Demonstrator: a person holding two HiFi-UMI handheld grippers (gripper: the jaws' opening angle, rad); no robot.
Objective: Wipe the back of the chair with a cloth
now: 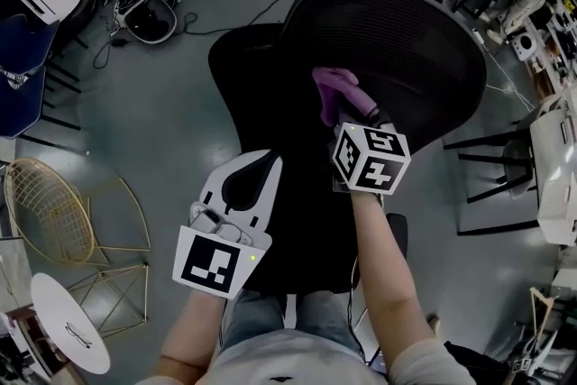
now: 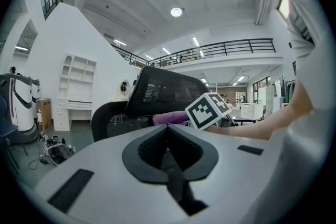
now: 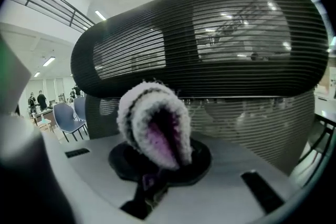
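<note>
You're working over a grey office floor (image 1: 171, 117). Your right gripper (image 3: 157, 165) is clamping the fluffy purple cloth (image 3: 152, 123), long axis pointing fwd at the black mesh chair back (image 1: 406, 41); left gripper (image 2: 169, 152) is sitting closed, empty.

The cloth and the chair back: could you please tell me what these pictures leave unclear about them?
- Contact between cloth and chair back: the head view looks from above and the cloth covers the spot; the right gripper view gives no depth.
- Cloth's full extent: its lower end disappears between the right gripper jaws; in the left gripper view the marker cube covers most of it.
</note>
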